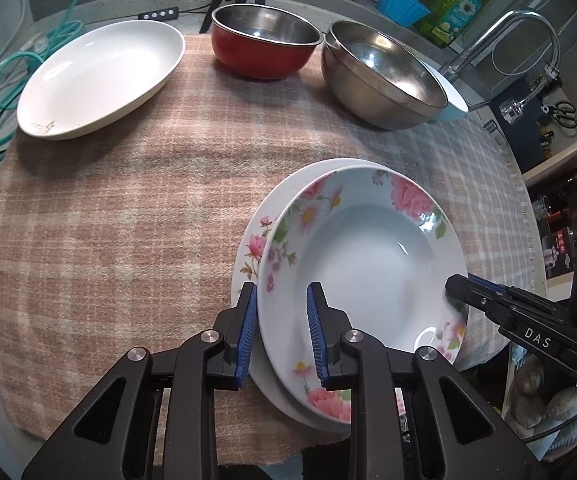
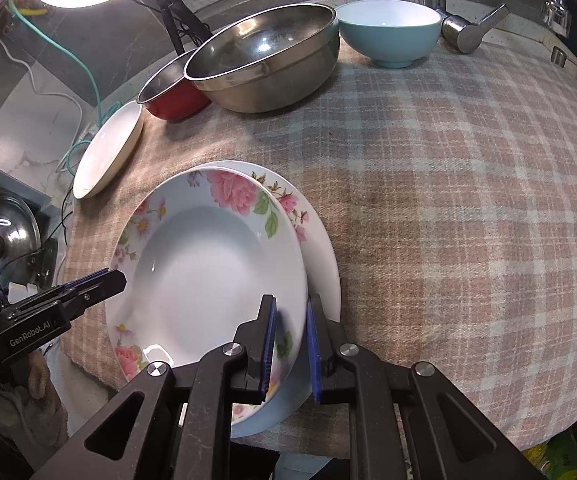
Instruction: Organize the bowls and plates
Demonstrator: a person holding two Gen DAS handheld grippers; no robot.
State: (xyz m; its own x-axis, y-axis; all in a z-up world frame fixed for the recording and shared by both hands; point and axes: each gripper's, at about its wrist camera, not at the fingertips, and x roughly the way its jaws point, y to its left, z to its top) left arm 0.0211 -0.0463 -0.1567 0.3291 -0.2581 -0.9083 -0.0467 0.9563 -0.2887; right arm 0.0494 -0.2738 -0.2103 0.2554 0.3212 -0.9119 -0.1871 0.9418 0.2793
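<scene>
On the checked cloth (image 2: pixel 448 200) covering the table, a deep floral plate (image 1: pixel 368 256) sits on top of a flatter floral plate (image 1: pixel 254 240), slightly off-centre so the lower one's rim shows along one side. The left claw (image 1: pixel 281 332) straddles the near rim of the deep plate, one blue pad outside and one inside, grasping it. The right claw (image 2: pixel 291 348) brackets the opposite rim in the same way; its jaws are narrow around the rim, but whether the pads press on it I cannot tell. Farther back stand a white oval dish (image 1: pixel 100 80), a red bowl with a steel lining (image 1: pixel 262 42), a large steel bowl (image 1: pixel 384 76) and, just beside it, a light blue bowl (image 2: pixel 388 34) near the tap (image 2: pixel 460 20).
</scene>
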